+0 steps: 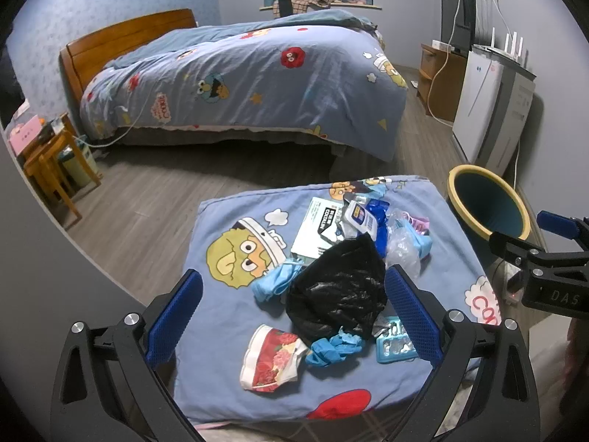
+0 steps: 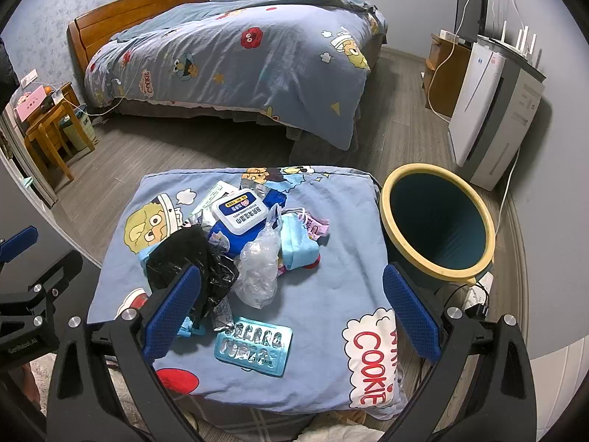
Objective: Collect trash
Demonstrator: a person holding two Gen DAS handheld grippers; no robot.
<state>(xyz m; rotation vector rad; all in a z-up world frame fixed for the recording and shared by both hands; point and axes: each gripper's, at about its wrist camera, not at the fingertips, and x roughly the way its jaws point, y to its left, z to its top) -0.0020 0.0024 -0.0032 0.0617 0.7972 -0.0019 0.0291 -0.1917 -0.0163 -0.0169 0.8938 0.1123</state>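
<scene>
The cushion (image 2: 324, 294) carries all the trash, and the bin (image 2: 438, 221) stands on the floor just off its right edge, mouth tilted toward you and showing nothing inside. The pile sits across the cushion's centre and far half.

Largest piece is the black bag (image 1: 337, 287), centred between your left gripper's (image 1: 294, 313) fingers; that gripper is nearer to it. The wipes pack (image 2: 239, 217) lies beyond it toward the far edge, beside the clear bag (image 2: 259, 265) and the mask (image 2: 298, 246). The cup (image 1: 270, 359) lies on its side near the near-left corner, with the glove (image 1: 333, 346) just right of it. The blister pack (image 2: 254, 346) lies flat at the near edge, long axis running left to right, between the right gripper's (image 2: 294, 313) fingers.

Both grippers are spread wide and hold nothing.

Judgement: the right gripper is better placed for the blister pack, with the bin directly to its right.
</scene>
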